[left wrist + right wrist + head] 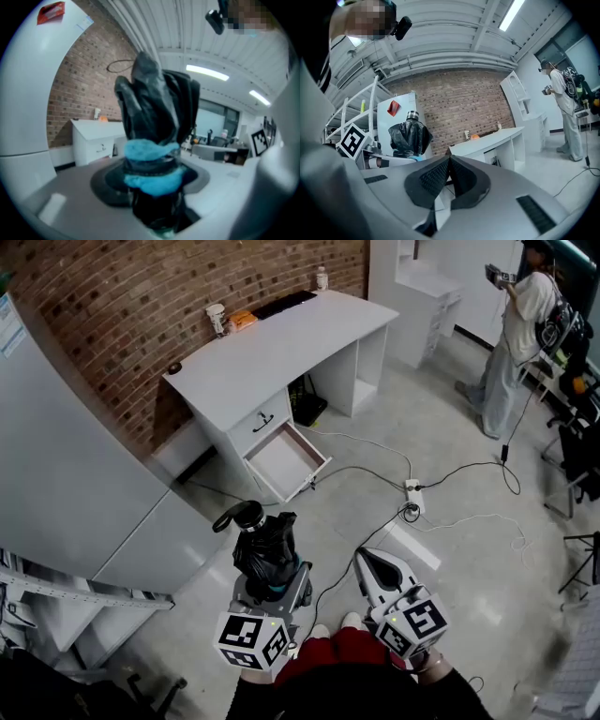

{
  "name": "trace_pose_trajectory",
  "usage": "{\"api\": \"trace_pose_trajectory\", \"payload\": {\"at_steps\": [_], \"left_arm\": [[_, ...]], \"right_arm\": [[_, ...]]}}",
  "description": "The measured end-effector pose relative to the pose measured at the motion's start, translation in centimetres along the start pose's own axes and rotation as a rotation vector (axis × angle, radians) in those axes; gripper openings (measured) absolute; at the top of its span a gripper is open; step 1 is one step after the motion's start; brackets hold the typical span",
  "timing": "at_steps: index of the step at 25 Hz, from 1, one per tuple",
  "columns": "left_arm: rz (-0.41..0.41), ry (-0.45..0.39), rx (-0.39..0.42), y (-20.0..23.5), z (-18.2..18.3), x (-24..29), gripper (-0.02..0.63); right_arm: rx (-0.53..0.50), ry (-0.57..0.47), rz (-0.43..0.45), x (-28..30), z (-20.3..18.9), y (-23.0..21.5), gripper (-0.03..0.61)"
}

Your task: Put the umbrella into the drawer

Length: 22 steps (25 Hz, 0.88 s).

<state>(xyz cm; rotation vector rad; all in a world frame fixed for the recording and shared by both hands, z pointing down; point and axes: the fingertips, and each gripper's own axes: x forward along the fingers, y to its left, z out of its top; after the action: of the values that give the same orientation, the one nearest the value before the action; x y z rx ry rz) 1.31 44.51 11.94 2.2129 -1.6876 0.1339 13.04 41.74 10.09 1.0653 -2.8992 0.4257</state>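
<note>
Umbrella point(265, 554), folded, is gripped by the left gripper point(274, 589) jaws, handle end stuck out front, likely for feeding into the open drawer point(284, 461), which is well apart. Right gripper point(373, 563) jaws are closed, nothing held.

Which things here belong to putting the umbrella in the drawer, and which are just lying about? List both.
For the job: umbrella, clamped in left gripper; open drawer of the white desk; right gripper, shut and empty.
Lying about: cup and orange item on the desk; power strip on the floor; person standing far off.
</note>
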Motion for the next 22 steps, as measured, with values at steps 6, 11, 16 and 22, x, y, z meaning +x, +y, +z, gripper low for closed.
{"api": "trace_pose_trajectory", "payload": {"at_steps": [6, 11, 16, 22], "left_arm": [[0.045, 0.008, 0.004, -0.2, 0.4, 2.4, 0.253], [0.086, -0.013, 0.014, -0.9, 1.4, 3.6, 0.253], [0.12, -0.022, 0.015, -1.6, 2.0, 3.6, 0.255], [0.146, -0.017, 0.034, -1.9, 3.0, 3.9, 0.253]], "right_arm": [[0.002, -0.01, -0.026, -0.3, 0.9, -4.4, 0.002], [0.001, -0.003, -0.011, -0.4, 1.3, -6.8, 0.002], [0.008, 0.004, 0.013, -1.0, 1.7, -7.2, 0.002], [0.03, 0.0, 0.011, -1.4, 2.2, -8.1, 0.002]]}}
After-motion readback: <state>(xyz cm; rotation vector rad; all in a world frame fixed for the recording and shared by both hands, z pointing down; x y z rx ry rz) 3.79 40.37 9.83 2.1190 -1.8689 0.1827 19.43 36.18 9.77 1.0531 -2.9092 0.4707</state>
